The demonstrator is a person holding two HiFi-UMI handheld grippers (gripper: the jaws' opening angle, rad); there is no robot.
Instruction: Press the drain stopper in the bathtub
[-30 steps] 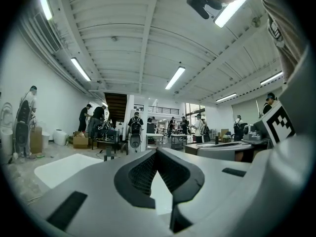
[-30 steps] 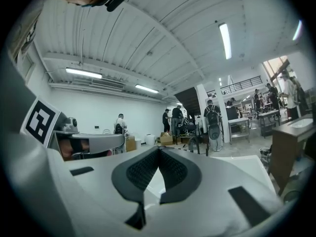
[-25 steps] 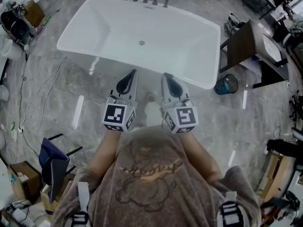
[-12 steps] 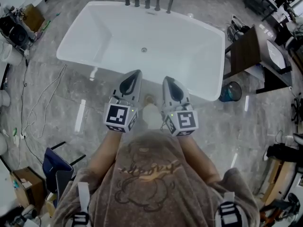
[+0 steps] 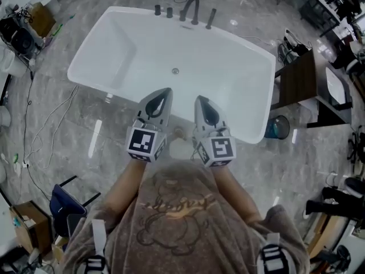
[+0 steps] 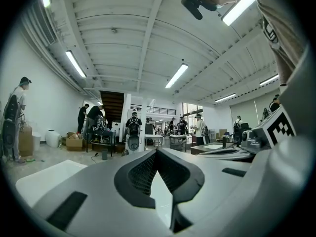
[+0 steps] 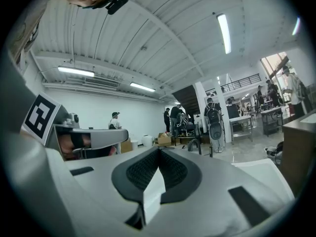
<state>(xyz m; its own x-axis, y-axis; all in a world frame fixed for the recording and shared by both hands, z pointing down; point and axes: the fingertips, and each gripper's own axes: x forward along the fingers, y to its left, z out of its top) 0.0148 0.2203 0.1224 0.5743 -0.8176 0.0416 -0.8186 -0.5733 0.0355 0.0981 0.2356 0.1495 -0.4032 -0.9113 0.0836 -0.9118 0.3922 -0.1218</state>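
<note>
The approach step is judged to be in hand, and the press itself is not yet begun. The white bathtub (image 5: 228, 90) is seen from above, and the drain stopper (image 5: 175, 71) is found as a small round metal disc in the middle of the bathtub's floor, nearer the far rim, where the dark faucet (image 5: 191, 7) is mounted. The left gripper (image 5: 164, 92) and the right gripper (image 5: 200, 100) are held side by side at the bathtub's near rim, with only their tips laid over that rim in the head view, well apart from the stopper and untouched by anything. In the gripper views the jaws of each are seen pressed together at the tips, with nothing pinched between them. For the next move, one gripper would have to be carried over the near rim, lowered into the bathtub and tilted down, so that its closed tip can be set squarely on the stopper and pushed. A long downward reach is likely to be needed. Compared with the earlier frames, the bathtub and its stopper are shown lower in the head view and closer to the gripper tips, so the person is judged to have moved nearer, while the grippers' side-by-side pose has been kept unchanged.
</note>
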